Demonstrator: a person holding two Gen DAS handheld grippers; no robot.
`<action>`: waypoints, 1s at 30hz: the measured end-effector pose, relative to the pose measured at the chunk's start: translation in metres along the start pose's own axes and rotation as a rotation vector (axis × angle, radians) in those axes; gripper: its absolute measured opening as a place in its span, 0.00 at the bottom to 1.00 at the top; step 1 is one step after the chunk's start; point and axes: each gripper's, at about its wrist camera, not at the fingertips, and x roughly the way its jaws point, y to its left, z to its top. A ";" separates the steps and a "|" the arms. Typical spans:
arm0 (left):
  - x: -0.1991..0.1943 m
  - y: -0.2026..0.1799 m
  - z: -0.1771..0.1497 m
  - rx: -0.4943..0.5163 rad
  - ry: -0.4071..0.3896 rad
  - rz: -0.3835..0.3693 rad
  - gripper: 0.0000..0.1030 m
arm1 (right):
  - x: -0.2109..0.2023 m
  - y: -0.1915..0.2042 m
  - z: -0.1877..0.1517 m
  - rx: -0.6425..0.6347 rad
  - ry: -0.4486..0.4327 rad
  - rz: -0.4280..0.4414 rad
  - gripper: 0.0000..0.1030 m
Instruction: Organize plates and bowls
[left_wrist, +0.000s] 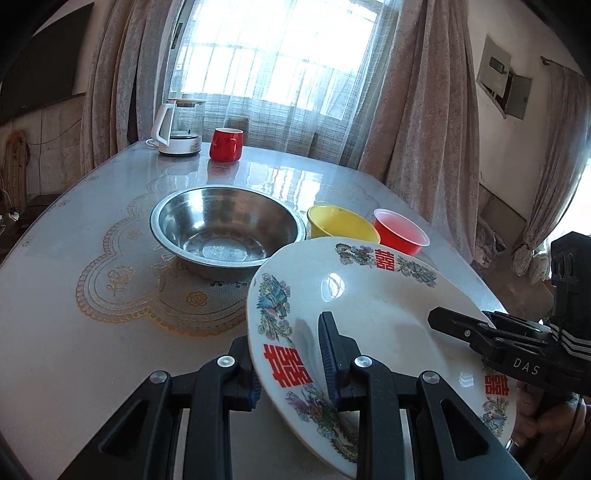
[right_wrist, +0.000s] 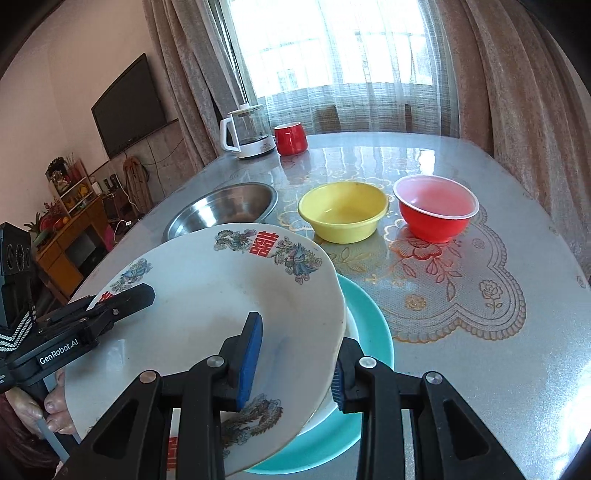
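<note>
A white plate with red characters and bird patterns (left_wrist: 369, 314) (right_wrist: 207, 295) is held tilted between both grippers. My left gripper (left_wrist: 291, 365) has its jaws around the plate's left rim. My right gripper (right_wrist: 295, 362) has its jaws around the plate's right rim. Under the plate lie a teal plate (right_wrist: 373, 332) and a white dish on it, mostly hidden. A steel bowl (left_wrist: 227, 229) (right_wrist: 225, 210), a yellow bowl (left_wrist: 340, 223) (right_wrist: 343, 212) and a red bowl (left_wrist: 400, 230) (right_wrist: 436, 206) stand further back on the table.
A white kettle (left_wrist: 177, 127) (right_wrist: 249, 129) and a red mug (left_wrist: 226, 144) (right_wrist: 290, 138) stand at the table's far edge by the curtained window. A lace-pattern cover lies on the table (right_wrist: 480, 295). A TV (right_wrist: 129, 103) hangs on the left wall.
</note>
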 end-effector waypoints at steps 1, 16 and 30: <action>0.003 -0.003 0.001 0.006 0.004 -0.003 0.26 | 0.000 -0.004 0.000 0.003 -0.004 -0.008 0.32; 0.029 -0.006 -0.009 0.025 0.067 0.021 0.26 | 0.021 -0.021 -0.011 0.008 0.025 -0.065 0.32; 0.038 -0.013 -0.026 0.047 0.088 0.050 0.28 | 0.030 -0.029 -0.020 -0.003 0.027 -0.083 0.32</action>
